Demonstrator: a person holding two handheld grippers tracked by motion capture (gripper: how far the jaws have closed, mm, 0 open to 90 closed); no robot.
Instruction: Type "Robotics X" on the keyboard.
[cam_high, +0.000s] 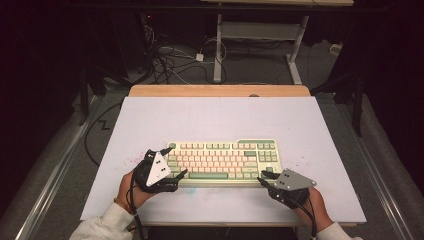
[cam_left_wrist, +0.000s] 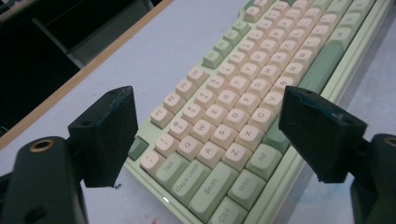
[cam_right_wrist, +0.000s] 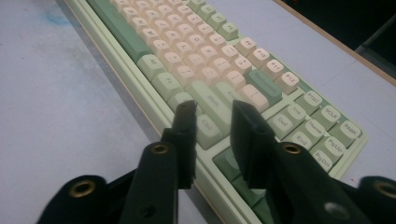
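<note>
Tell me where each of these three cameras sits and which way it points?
High view: above the person's side, looking forward and down on the table; both hands, left gripper and right gripper show.
Left gripper view: rides on the left gripper, looking along its wide-open jaws over the keyboard's Ctrl-Shift end.
Right gripper view: rides on the right gripper, looking along its narrowed jaws over the Ctrl key.
All three share the keyboard.
</note>
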